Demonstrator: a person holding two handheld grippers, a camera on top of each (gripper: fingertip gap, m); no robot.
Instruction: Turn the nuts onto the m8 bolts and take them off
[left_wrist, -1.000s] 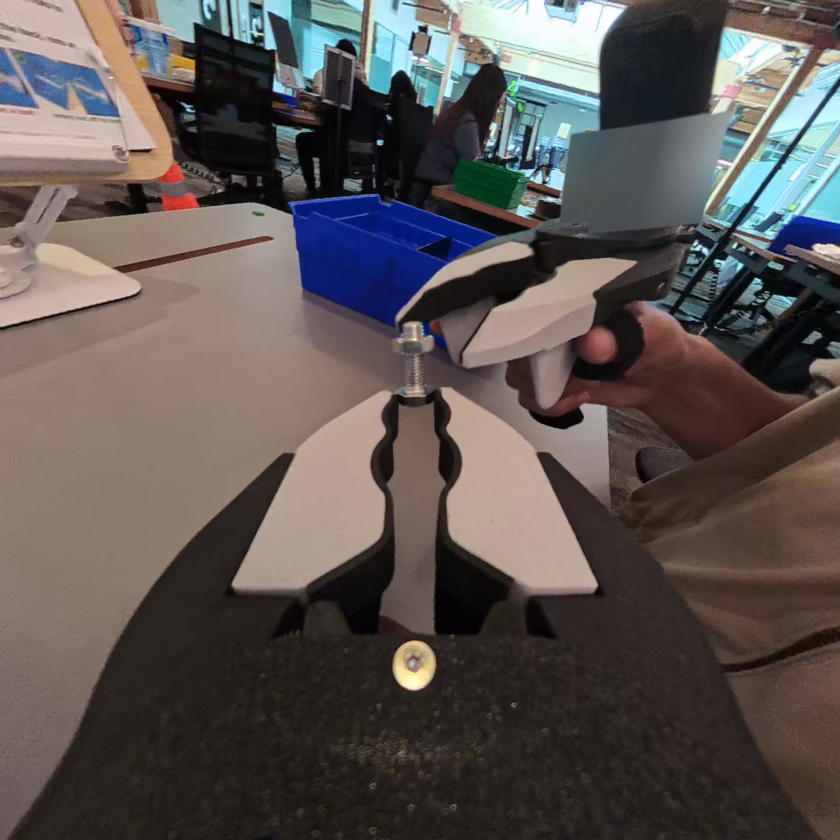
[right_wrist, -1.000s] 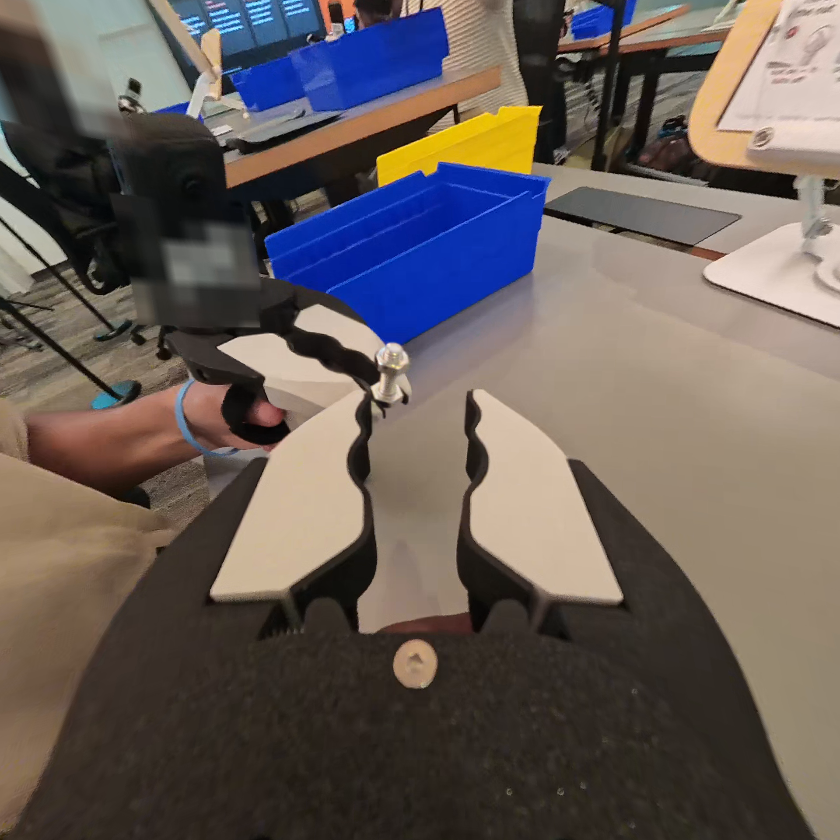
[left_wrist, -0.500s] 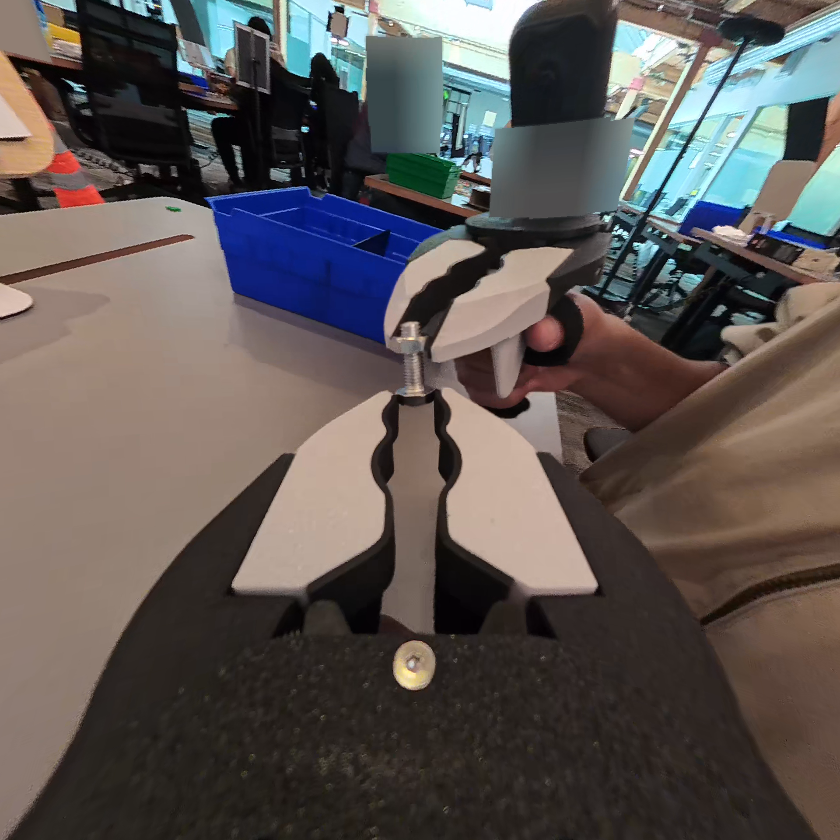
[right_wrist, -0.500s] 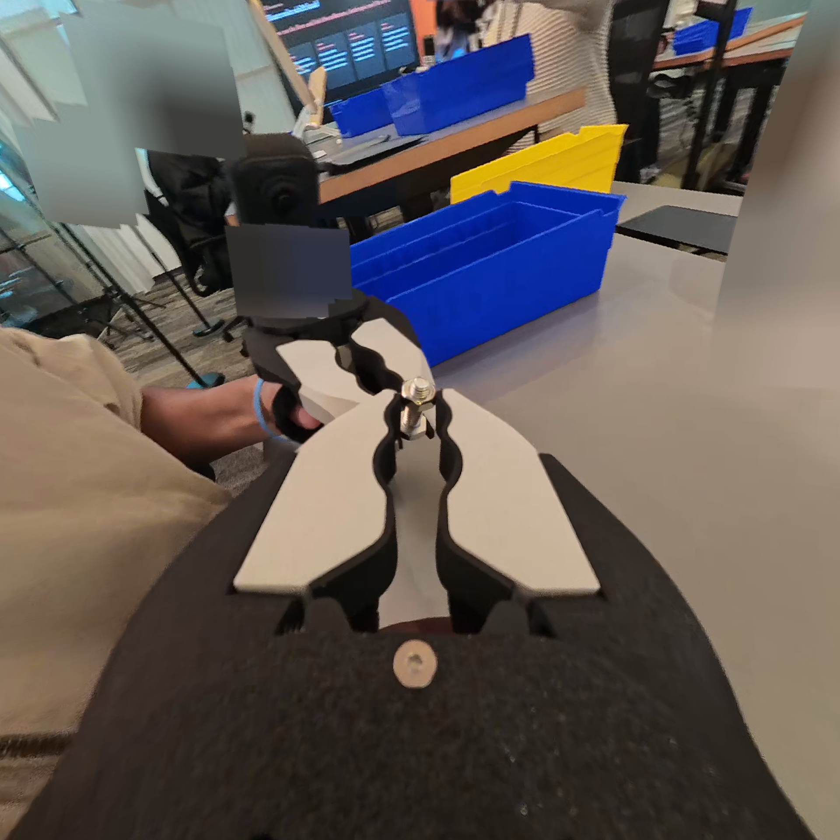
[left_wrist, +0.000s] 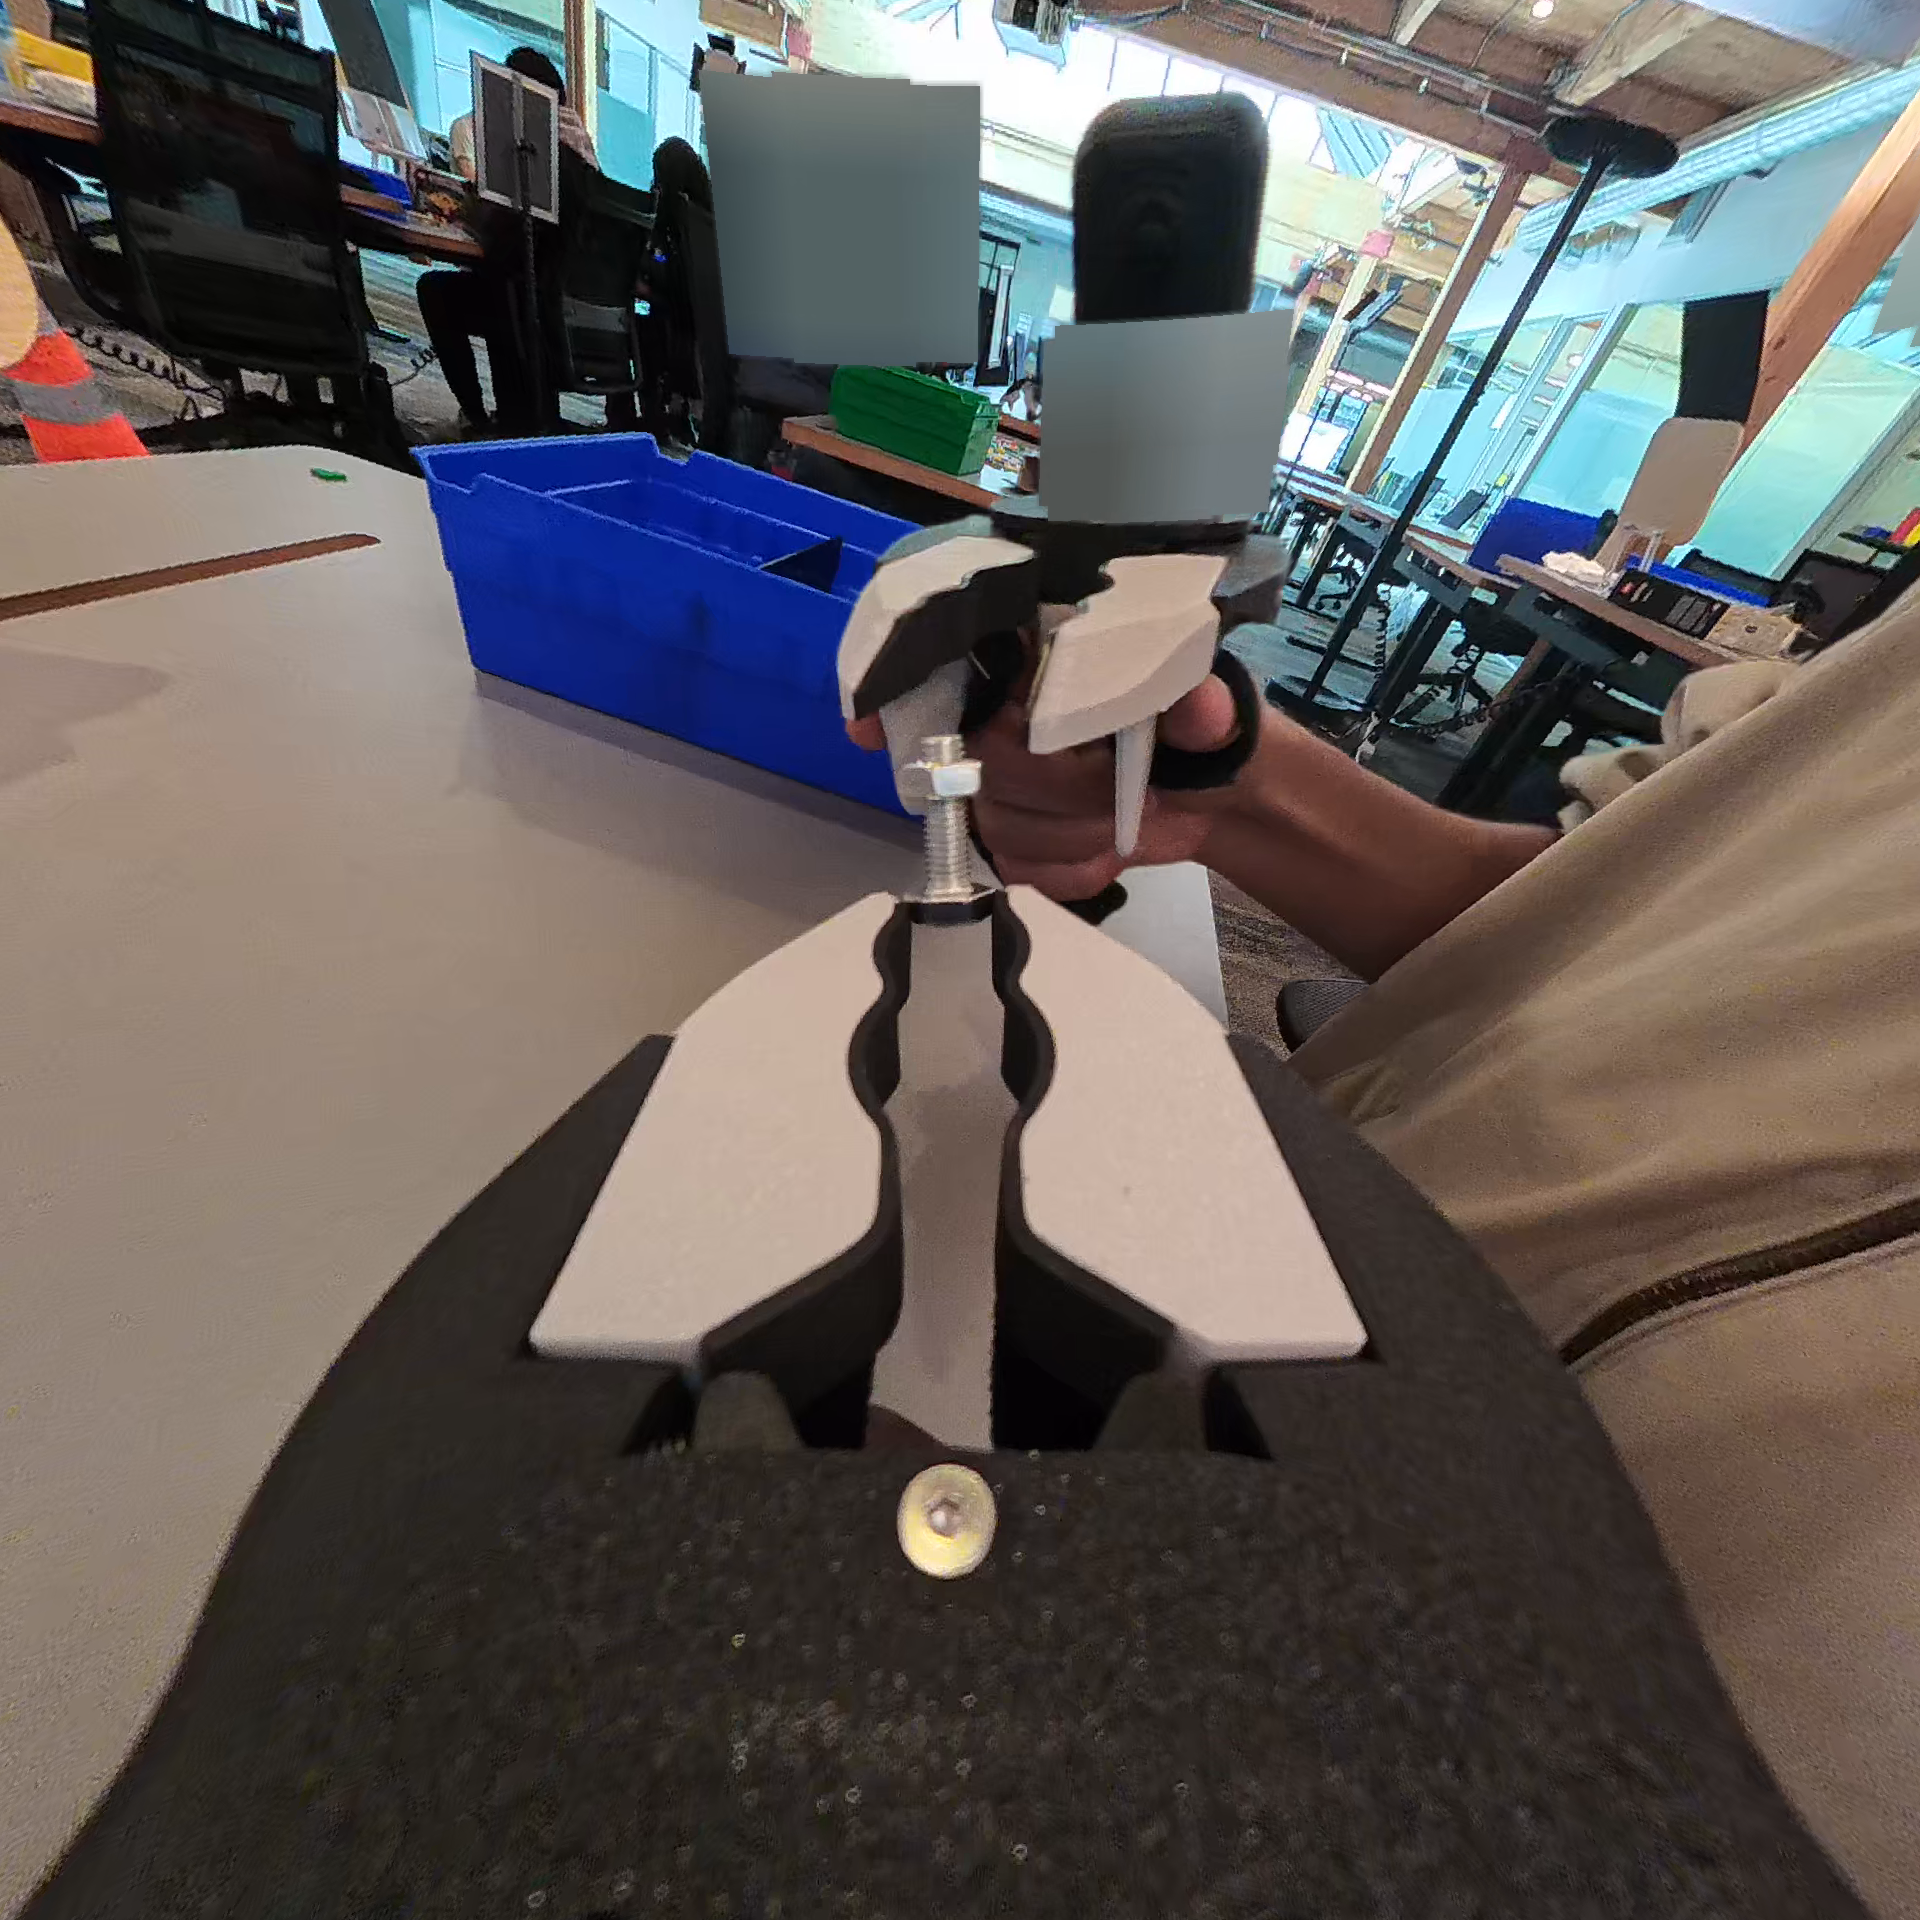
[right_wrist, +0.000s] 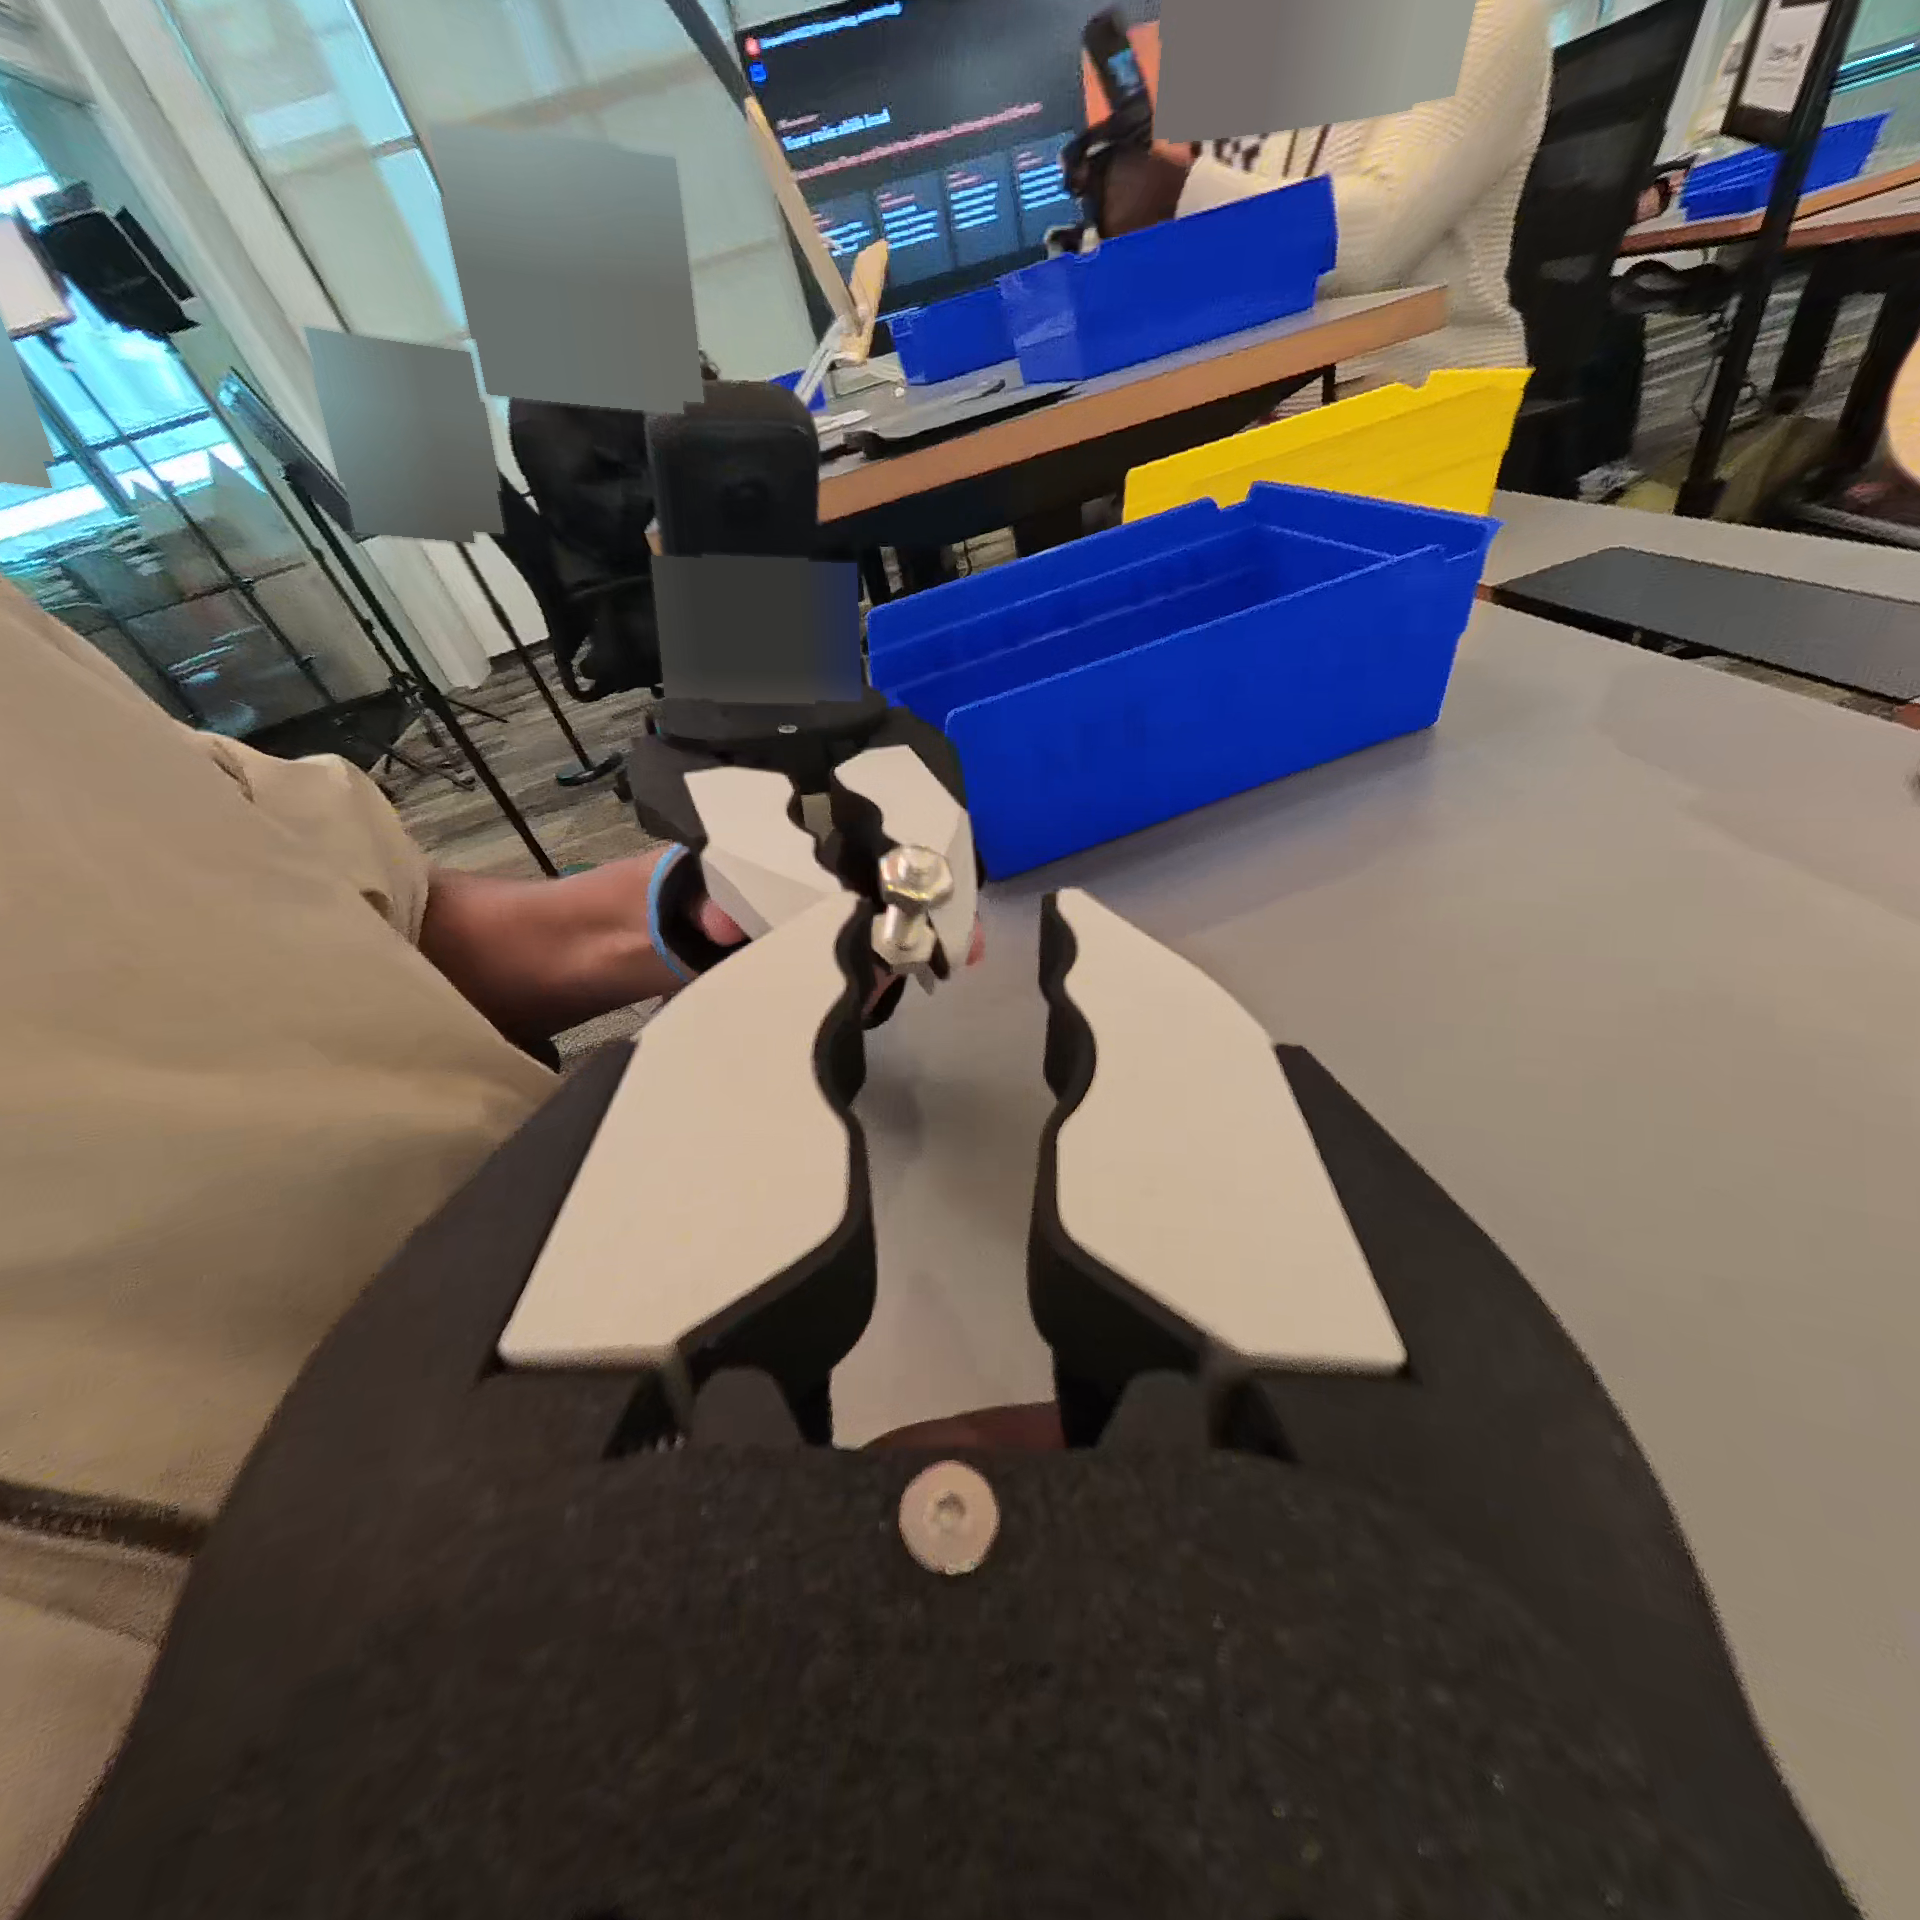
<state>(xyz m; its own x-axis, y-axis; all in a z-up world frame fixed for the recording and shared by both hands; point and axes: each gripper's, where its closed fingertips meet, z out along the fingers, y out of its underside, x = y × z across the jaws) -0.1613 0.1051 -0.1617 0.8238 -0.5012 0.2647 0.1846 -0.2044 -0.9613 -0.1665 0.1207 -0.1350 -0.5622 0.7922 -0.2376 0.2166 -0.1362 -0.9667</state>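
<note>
My left gripper (left_wrist: 948, 914) is shut on the head of a silver bolt (left_wrist: 945, 842) that stands upright from its fingertips. A silver nut (left_wrist: 943, 775) sits near the top of the bolt's thread. My right gripper (left_wrist: 987, 686) shows behind and above the bolt, its fingers spread. In the right wrist view my right gripper (right_wrist: 951, 925) is open and holds nothing. The bolt (right_wrist: 902, 935) with its nut (right_wrist: 914, 879) lies just inside its left finger, held by the left gripper (right_wrist: 914, 961) beyond.
A blue bin (left_wrist: 644, 582) stands on the grey table (left_wrist: 260, 831) behind the bolt; it also shows in the right wrist view (right_wrist: 1195, 675), with a yellow bin (right_wrist: 1351, 447) behind it. A person's sleeve (left_wrist: 1610, 1039) is at the right. A black mat (right_wrist: 1714, 613) lies farther on. My two grippers' fingertips are within a few centimetres of each other.
My right gripper closed on the nut half a second ago, then opened and came off it. The left gripper kept its hold on the bolt.
</note>
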